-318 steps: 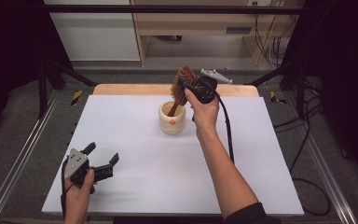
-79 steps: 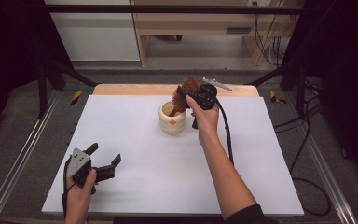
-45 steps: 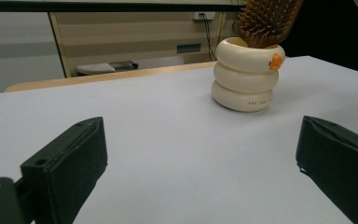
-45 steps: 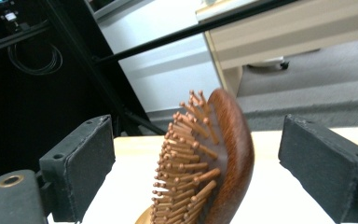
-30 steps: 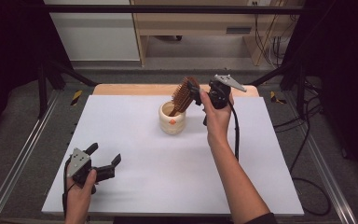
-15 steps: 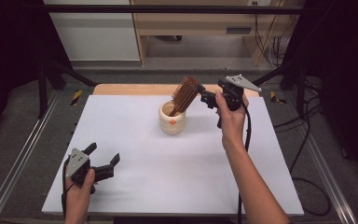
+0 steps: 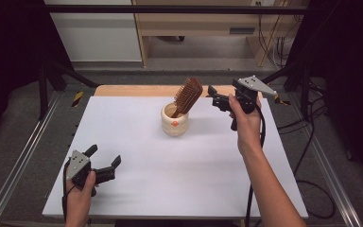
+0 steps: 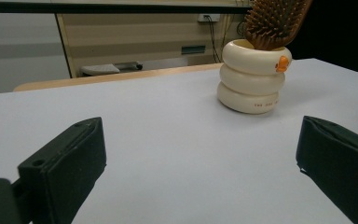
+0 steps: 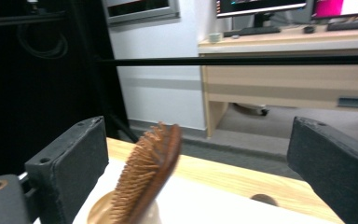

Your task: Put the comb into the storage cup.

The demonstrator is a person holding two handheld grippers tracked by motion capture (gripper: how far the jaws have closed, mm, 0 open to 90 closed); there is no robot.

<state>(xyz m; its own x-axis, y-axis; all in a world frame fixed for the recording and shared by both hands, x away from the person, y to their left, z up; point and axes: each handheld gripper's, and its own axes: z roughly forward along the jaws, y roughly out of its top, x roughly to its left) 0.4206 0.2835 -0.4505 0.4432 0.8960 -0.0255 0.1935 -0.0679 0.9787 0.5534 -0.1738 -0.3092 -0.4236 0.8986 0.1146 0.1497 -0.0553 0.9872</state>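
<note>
A brown wooden hairbrush (image 7: 188,96) stands handle-down in a cream ring-shaped cup (image 7: 175,124) at the back middle of the white table (image 7: 179,179); its bristled head leans right. My right gripper (image 7: 213,98) hovers to the right of the brush head, apart from it and pointing left. Its jaws have just been opening, with nothing between them. In the right gripper view the brush (image 9: 149,177) lies ahead of the wide-apart jaws. My left gripper (image 7: 106,155) rests open at the table's front left. The left gripper view looks across at the cup (image 8: 251,79) and brush (image 8: 272,23).
A wooden strip (image 7: 132,90) borders the table's far edge. Metal frame rails (image 7: 23,161) run along both sides, and a black bar (image 7: 179,8) crosses overhead at the back. A desk and cables (image 7: 269,42) stand beyond. My right gripper's cable (image 7: 260,142) trails along the forearm.
My right gripper has let go of the brush head and drawn away to the right and slightly up, leaving the brush standing in the cup. The left gripper has stayed still.
</note>
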